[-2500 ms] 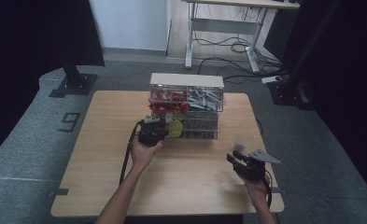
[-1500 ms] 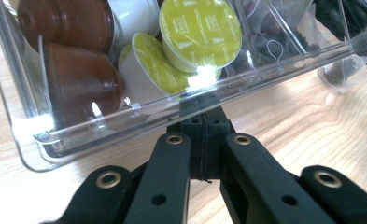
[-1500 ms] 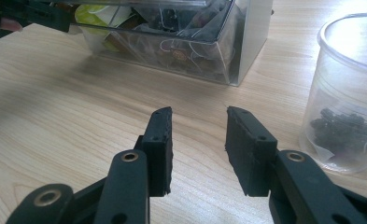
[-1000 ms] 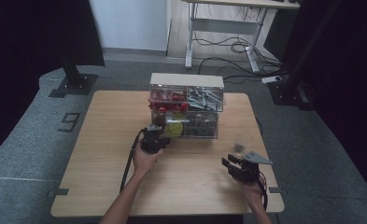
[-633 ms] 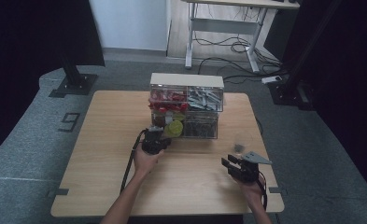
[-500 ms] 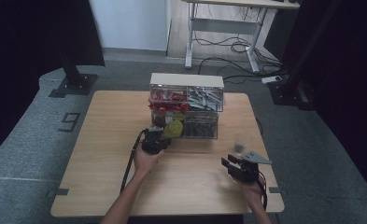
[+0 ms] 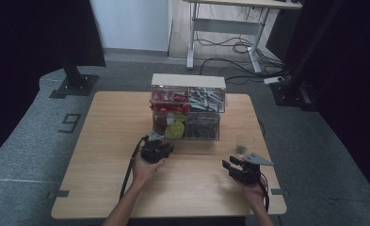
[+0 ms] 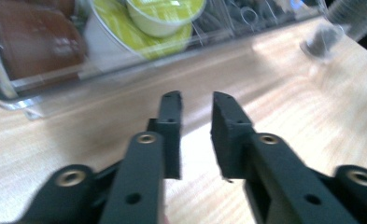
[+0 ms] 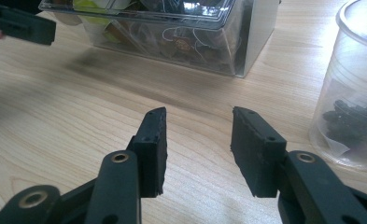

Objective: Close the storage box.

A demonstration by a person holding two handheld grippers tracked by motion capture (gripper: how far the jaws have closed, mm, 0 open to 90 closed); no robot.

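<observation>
The person is holding the left gripper (image 7: 160, 143) just in front of the clear drawer box (image 7: 187, 110), which is standing in the middle of the far half of the wooden table (image 7: 107, 155). The long axis of the box is running across the table, and its drawer fronts are facing the person. The left gripper is pointing toward the lower left drawer; its jaws have just been opening and nothing is lying between them. In the left gripper view, the gripper (image 8: 195, 112) is looking at the yellow-green capsules (image 8: 165, 14) and brown ones (image 8: 31, 39) behind the clear drawer wall, a detail the high view is giving only as small colour spots.

The right gripper (image 7: 230, 165) is resting low near the right front of the table, well apart from the box. Its jaws have also been opening, with nothing between them. The right gripper view is showing the gripper (image 9: 197, 135) beside a clear plastic cup (image 9: 354, 93) with dark pieces at its bottom.
</observation>
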